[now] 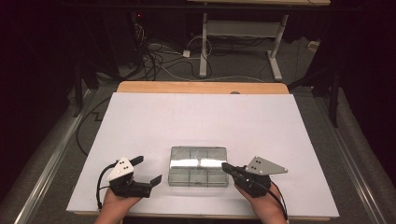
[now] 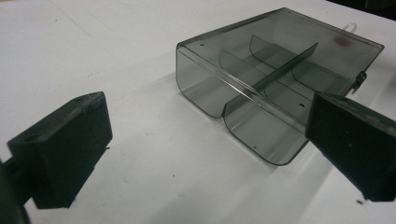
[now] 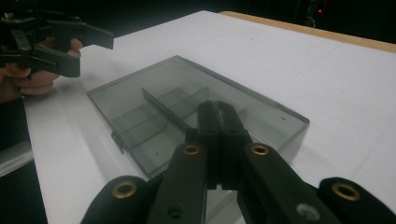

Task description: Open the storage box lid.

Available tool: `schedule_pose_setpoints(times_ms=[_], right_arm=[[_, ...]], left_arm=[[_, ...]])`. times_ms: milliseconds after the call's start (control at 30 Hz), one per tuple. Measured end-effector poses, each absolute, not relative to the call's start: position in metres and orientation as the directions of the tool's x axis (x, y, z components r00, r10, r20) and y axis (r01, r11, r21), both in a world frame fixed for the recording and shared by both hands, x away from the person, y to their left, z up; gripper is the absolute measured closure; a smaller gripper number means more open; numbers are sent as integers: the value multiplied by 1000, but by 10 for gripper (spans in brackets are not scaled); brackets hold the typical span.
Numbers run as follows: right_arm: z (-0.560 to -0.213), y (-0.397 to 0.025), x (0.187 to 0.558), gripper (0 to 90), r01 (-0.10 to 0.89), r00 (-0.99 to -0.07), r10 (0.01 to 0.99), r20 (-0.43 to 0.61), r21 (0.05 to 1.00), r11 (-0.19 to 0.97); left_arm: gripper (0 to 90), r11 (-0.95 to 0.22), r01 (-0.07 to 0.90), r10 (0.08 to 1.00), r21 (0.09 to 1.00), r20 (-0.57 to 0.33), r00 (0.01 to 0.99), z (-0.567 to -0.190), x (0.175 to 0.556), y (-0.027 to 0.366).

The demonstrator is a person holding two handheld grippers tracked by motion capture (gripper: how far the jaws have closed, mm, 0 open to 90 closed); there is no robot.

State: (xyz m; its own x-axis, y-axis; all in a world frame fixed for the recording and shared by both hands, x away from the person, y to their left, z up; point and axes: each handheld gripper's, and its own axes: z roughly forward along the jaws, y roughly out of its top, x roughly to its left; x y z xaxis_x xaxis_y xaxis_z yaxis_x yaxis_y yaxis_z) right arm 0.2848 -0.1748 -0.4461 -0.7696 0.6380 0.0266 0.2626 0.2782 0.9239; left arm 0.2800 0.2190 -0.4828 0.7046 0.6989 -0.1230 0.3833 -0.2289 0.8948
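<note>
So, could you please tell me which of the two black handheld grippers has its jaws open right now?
The left gripper: its jaws stand wide apart beside the smoky transparent plastic compartment box, while the right gripper has its jaws pressed together at the box's edge.

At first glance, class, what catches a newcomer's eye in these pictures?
A smoky clear box with dividers sits closed near the front edge of the white table. The left tool, jaws wide open, waits just left of it. The right tool, jaws shut, has its tip at the box's right side.

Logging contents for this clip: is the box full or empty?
Empty. The box is clear, and its compartments show bare floor between the dividers.
</note>
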Motion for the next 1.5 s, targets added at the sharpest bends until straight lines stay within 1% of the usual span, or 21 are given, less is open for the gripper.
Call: schedule_pose_setpoints(times_ms=[167, 367, 533, 667, 700, 733, 867, 967, 1000, 1033, 1067, 1133, 1167, 1233, 1333, 1367, 1467, 1500], right_arm=[[-445, -165, 289, 900, 260, -787, 616, 29, 922, 288], [-449, -152, 290, 900, 251, -811, 585, 29, 919, 303], [-449, -145, 284, 900, 238, -831, 556, 27, 920, 311], [-451, -142, 284, 900, 239, -838, 545, 31, 919, 315], [-453, -141, 284, 900, 243, -842, 538, 37, 917, 317], [-453, -141, 284, 900, 243, -842, 538, 37, 917, 317], [-455, -137, 282, 900, 243, -851, 524, 41, 915, 323], [-456, -135, 281, 900, 244, -857, 513, 45, 912, 329], [-456, -135, 281, 900, 244, -857, 513, 45, 912, 329], [-457, -134, 280, 900, 244, -859, 511, 45, 912, 331], [-458, -131, 279, 900, 246, -862, 504, 48, 910, 335], [-459, -128, 278, 900, 246, -865, 499, 47, 908, 340], [-460, -127, 277, 900, 243, -869, 493, 45, 906, 345], [-461, -124, 277, 900, 245, -872, 488, 48, 905, 348], [-462, -119, 275, 900, 244, -878, 476, 51, 903, 354], [-463, -118, 274, 900, 242, -881, 471, 49, 901, 359], [-464, -113, 272, 900, 239, -888, 458, 48, 899, 368], [-464, -112, 271, 900, 236, -891, 451, 48, 898, 372]], left_arm=[[16, -217, 383, 694, 898, -134, 707, -481, 279, 220], [50, -217, 379, 688, 900, -135, 713, -481, 275, 219], [151, -226, 391, 674, 892, -147, 724, -487, 271, 219], [162, -222, 393, 670, 892, -153, 726, -487, 271, 220], [195, -213, 392, 671, 895, -158, 724, -487, 270, 220], [195, -209, 390, 669, 897, -160, 726, -486, 270, 220], [289, -236, 369, 689, 899, -113, 716, -486, 267, 219], [385, -212, 378, 710, 901, -124, 693, -485, 267, 220], [385, -204, 384, 723, 900, -126, 679, -485, 268, 221], [409, -198, 400, 734, 895, -135, 665, -485, 270, 221], [481, -189, 416, 740, 890, -150, 656, -486, 271, 222], [596, -179, 417, 731, 891, -163, 663, -487, 272, 225], [638, -205, 407, 723, 890, -143, 676, -486, 270, 224], [709, -210, 409, 722, 888, -141, 677, -486, 270, 224], [790, -214, 410, 723, 887, -138, 677, -486, 268, 221], [815, -212, 424, 720, 880, -153, 677, -488, 269, 219], [874, -224, 429, 709, 875, -155, 687, -490, 270, 217], [875, -235, 427, 691, 873, -159, 705, -490, 270, 214]])
